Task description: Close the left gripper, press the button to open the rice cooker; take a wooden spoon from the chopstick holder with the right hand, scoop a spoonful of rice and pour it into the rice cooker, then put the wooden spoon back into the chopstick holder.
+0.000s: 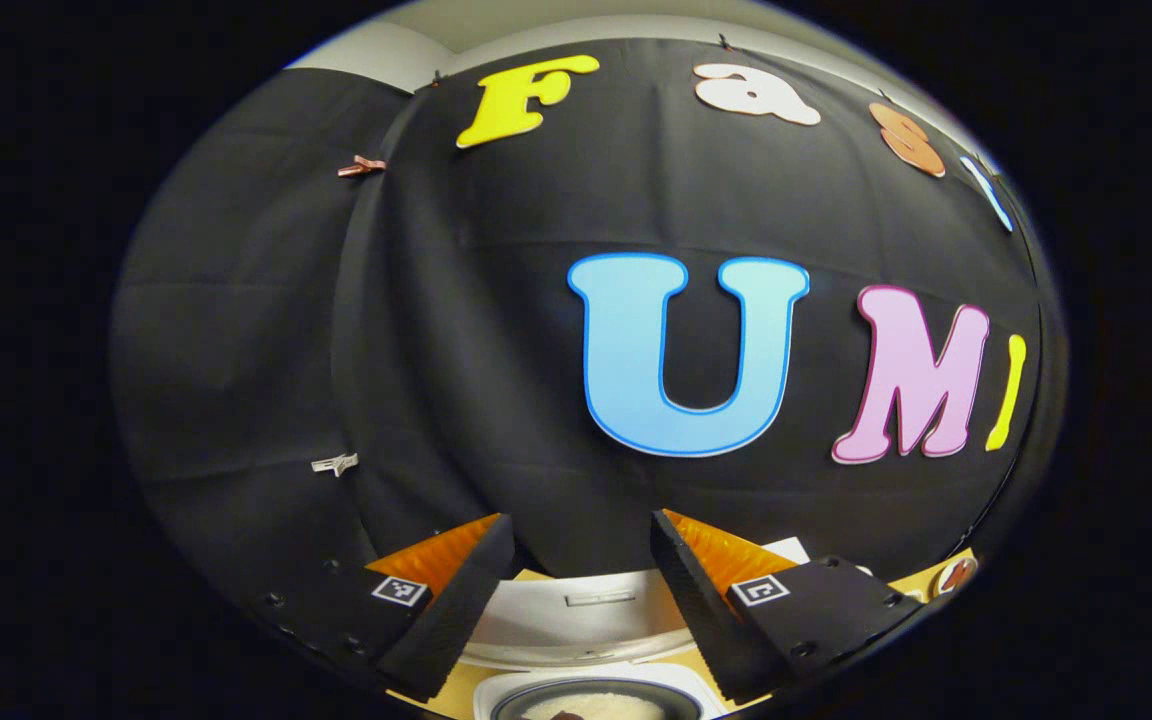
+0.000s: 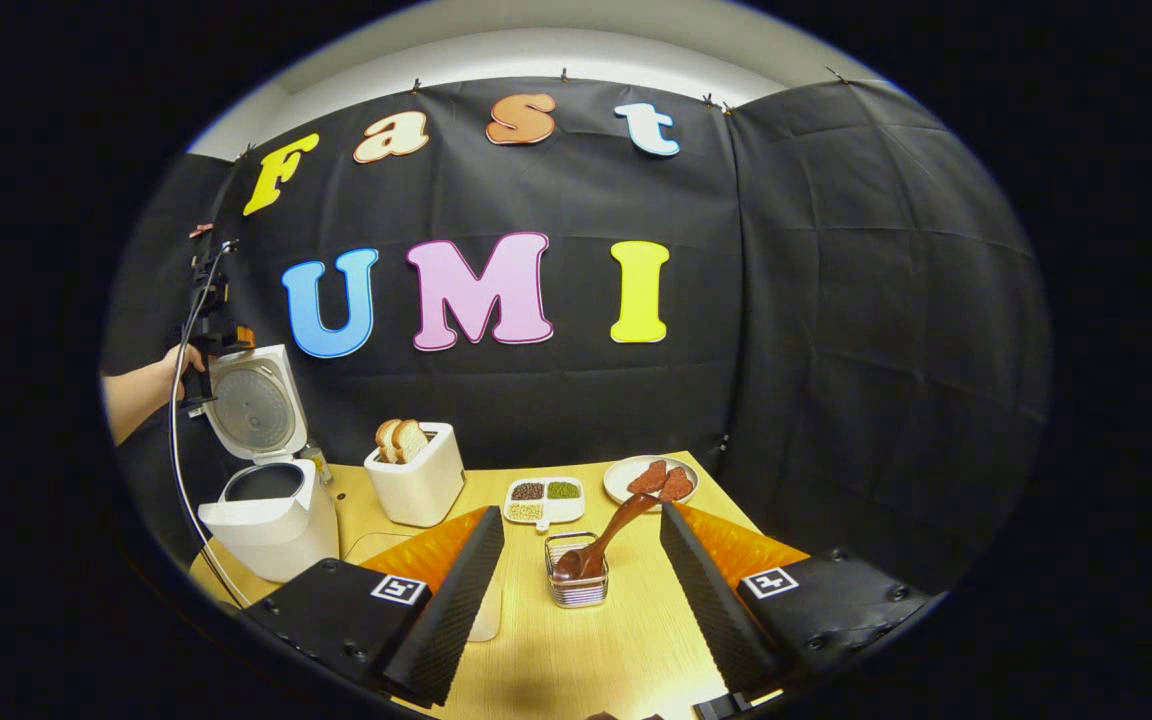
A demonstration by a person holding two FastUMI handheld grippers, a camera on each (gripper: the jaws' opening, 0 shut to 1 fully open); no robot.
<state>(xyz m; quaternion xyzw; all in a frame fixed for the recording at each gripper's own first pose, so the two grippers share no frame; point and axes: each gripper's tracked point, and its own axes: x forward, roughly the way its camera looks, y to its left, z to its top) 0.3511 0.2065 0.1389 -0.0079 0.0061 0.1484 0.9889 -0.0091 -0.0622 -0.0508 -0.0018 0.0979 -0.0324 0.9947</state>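
In the right gripper view the white rice cooker (image 2: 271, 520) stands at the table's left with its lid (image 2: 251, 405) raised. A hand holds my left gripper (image 2: 208, 320) just above that lid. In the left gripper view my left gripper (image 1: 581, 520) is open, with the lid's edge (image 1: 586, 615) and the inner pot (image 1: 591, 705), white grains inside, below its fingers. My right gripper (image 2: 581, 515) is open above the table. Beyond and between its fingers sits the wire chopstick holder (image 2: 576, 580). The wooden spoon (image 2: 611, 535) leans in it, handle pointing up and right.
A white toaster with bread slices (image 2: 416, 480) stands right of the cooker. A divided dish of beans (image 2: 546, 500) and a plate of reddish pieces (image 2: 651, 480) lie behind the holder. A pale object (image 2: 486, 615) sits partly under my right gripper's left finger on the wooden table (image 2: 576, 660).
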